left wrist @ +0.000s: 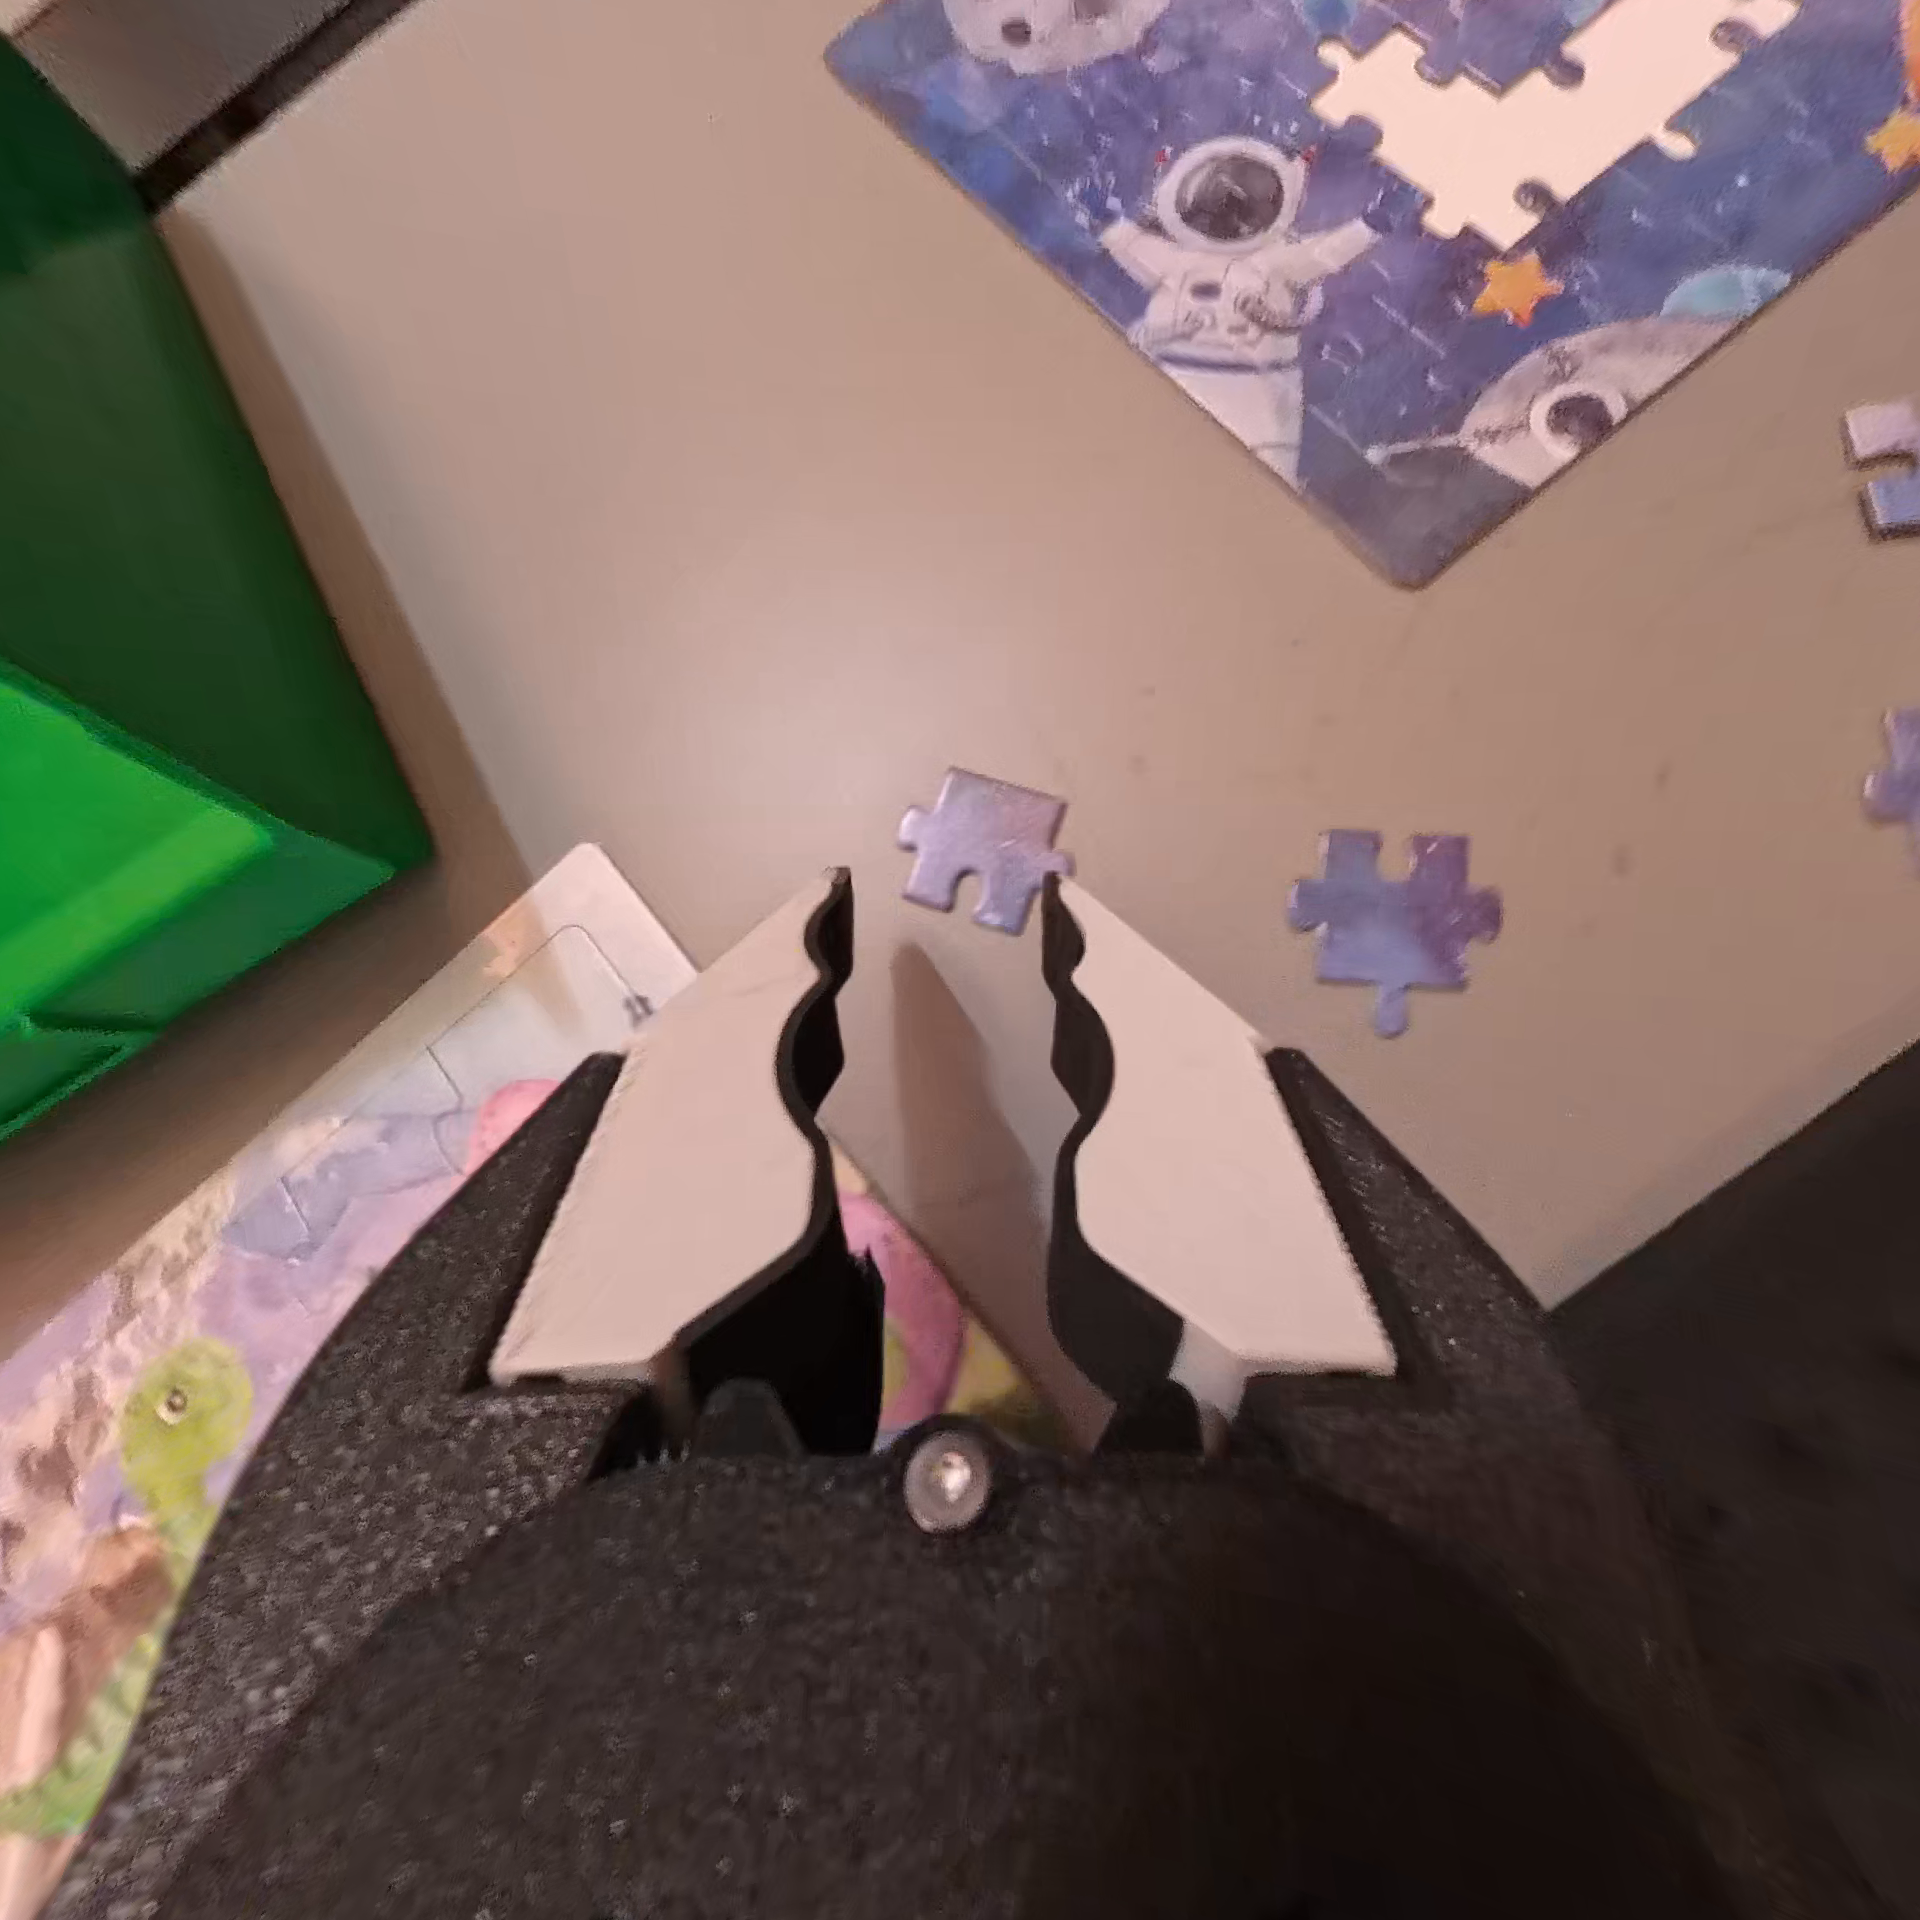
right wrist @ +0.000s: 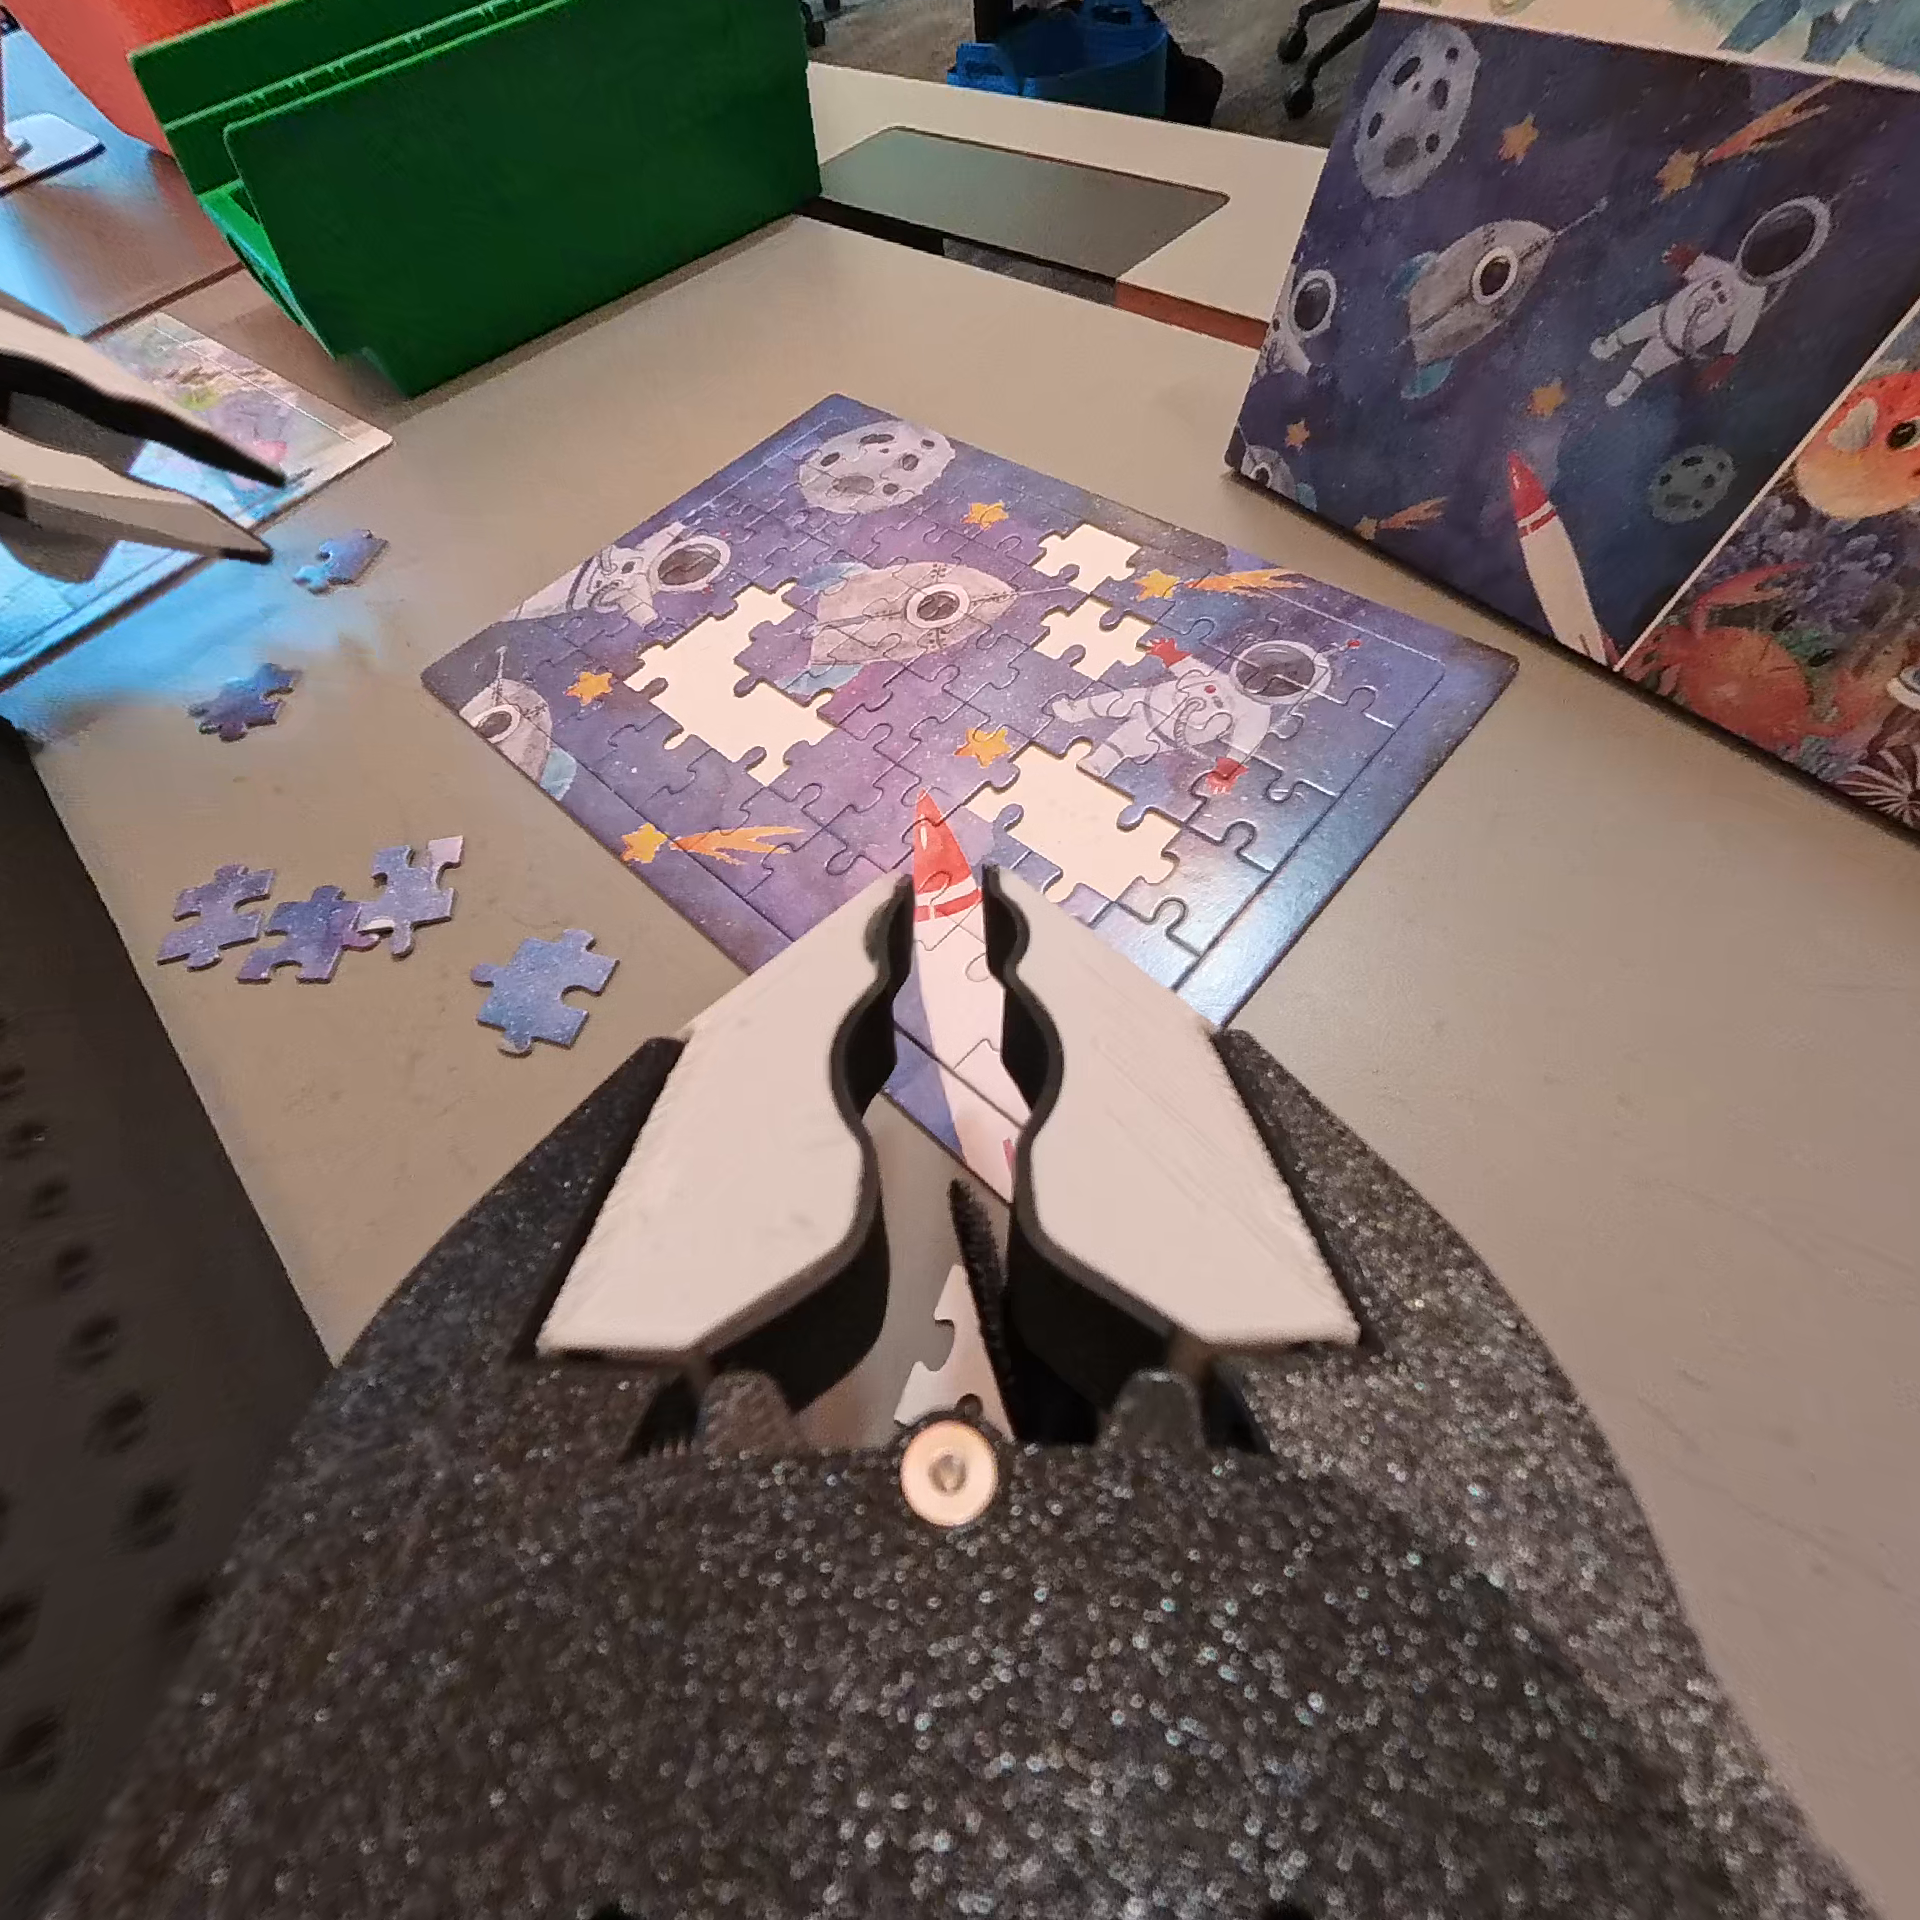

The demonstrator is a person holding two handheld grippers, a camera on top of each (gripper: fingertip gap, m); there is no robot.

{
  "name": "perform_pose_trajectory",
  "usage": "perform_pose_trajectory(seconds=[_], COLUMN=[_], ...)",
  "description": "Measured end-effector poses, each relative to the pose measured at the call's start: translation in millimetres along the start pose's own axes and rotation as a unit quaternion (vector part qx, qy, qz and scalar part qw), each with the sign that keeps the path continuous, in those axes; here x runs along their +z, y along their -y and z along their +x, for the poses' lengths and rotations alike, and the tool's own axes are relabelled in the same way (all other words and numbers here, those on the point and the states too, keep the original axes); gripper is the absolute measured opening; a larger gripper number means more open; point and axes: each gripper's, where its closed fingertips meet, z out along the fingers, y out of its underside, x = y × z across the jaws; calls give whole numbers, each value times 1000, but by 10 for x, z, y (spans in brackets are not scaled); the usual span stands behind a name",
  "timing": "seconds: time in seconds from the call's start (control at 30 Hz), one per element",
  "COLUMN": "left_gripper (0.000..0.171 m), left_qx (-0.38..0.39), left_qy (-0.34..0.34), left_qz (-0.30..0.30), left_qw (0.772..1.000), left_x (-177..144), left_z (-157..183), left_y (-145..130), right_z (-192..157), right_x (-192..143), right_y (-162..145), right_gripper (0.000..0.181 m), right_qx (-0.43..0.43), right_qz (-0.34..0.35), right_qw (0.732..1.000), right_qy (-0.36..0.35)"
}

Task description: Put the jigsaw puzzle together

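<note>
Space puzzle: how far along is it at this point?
Mostly done: the space puzzle is filled except for several white gaps. In hand: nothing; the left gripper hovers open beside a loose piece, and the right gripper is open and empty. Left: about six loose pieces, including a cluster.

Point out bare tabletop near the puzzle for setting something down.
Free: the strip between the puzzle board and the picture box, and the stretch between board and green bins. Crowded: the board's left, where loose pieces lie near the left gripper.
</note>
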Motion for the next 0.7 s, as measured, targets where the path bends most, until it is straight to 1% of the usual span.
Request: perform_pose_trajectory(seconds=[0.1,0.2,0.23,0.37,0.5,0.57,0.7], left_gripper=[40,42,39,38,22,8,2], left_qx=[2,6,8,12,31,32,16], left_qy=[-82,-125,-119,-121,-121,-130,-131], left_qz=[-25,-42,-31,-32,-20,-19,-19], left_qw=[996,991,992,992,992,991,991], left_x=[40,118,127,141,135,131,128], left_z=[-40,-28,-57,-39,47,115,172], left_y=[-84,-148,-111,-122,-99,-93,-82], right_z=[59,202,244,308,280,254,226], right_x=[-56,-149,-169,-172,-144,-126,-111], right_y=[80,170,177,155,141,129,116], right_gripper=[11,11,11,11,11,11,10], right_qx=[12,39,48,68,61,56,48], right_qz=[23,55,60,58,51,46,41], right_qw=[1000,997,997,996,997,997,998], right_qy=[-6,-23,-27,-27,-24,-20,-18])
